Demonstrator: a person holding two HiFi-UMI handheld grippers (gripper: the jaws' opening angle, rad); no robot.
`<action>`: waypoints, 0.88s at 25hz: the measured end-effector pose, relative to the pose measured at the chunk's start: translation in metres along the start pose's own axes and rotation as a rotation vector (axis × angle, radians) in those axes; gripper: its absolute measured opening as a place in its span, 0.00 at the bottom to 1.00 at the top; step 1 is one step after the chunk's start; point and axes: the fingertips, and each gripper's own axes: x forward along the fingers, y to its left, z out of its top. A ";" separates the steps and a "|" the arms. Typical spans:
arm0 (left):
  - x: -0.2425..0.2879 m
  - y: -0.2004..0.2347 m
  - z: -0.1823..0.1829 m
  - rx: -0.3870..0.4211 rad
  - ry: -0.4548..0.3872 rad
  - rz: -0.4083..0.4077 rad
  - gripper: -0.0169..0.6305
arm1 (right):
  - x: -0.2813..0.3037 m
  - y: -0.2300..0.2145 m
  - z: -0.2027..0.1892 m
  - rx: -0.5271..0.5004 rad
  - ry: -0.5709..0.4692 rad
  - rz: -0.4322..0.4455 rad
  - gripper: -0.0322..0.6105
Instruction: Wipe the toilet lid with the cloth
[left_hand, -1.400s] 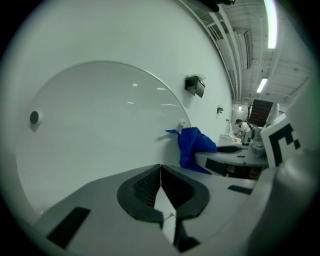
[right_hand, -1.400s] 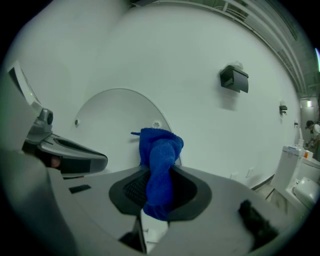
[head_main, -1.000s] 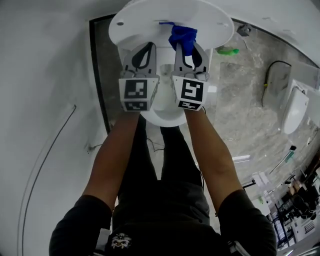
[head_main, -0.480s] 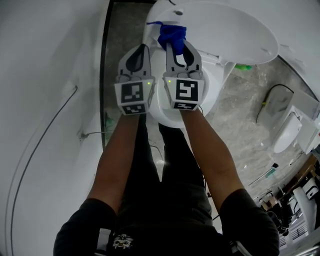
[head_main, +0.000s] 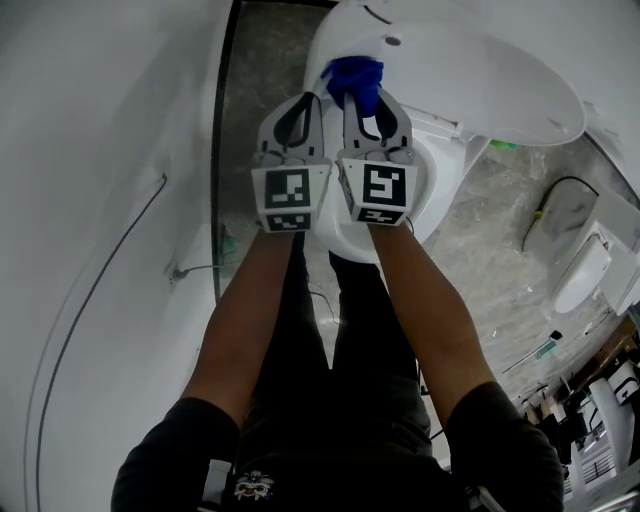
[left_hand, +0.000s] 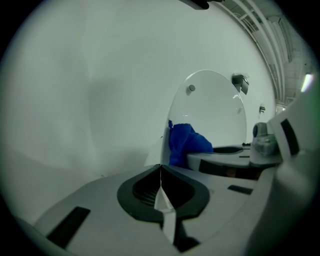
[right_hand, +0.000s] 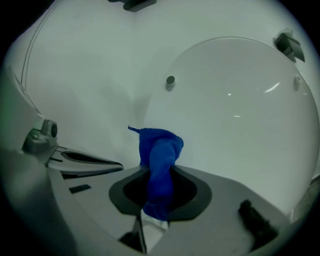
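Right gripper view, bunched blue cloth (right_hand: 161, 152)

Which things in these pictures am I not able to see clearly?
- Whether the cloth touches the lid: head view, the cloth itself covers that spot.
- Toilet bowl: head view, left gripper and right gripper cover most.
- Green thing: head view, the lid hides most.
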 end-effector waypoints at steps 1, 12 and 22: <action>0.003 -0.005 0.000 0.003 0.001 -0.013 0.04 | -0.001 -0.004 -0.001 0.001 0.001 -0.010 0.17; 0.034 -0.083 0.000 0.095 0.043 -0.169 0.05 | -0.041 -0.105 -0.021 0.072 -0.004 -0.239 0.17; 0.066 -0.179 0.000 0.222 0.080 -0.349 0.05 | -0.097 -0.199 -0.034 0.136 -0.039 -0.424 0.17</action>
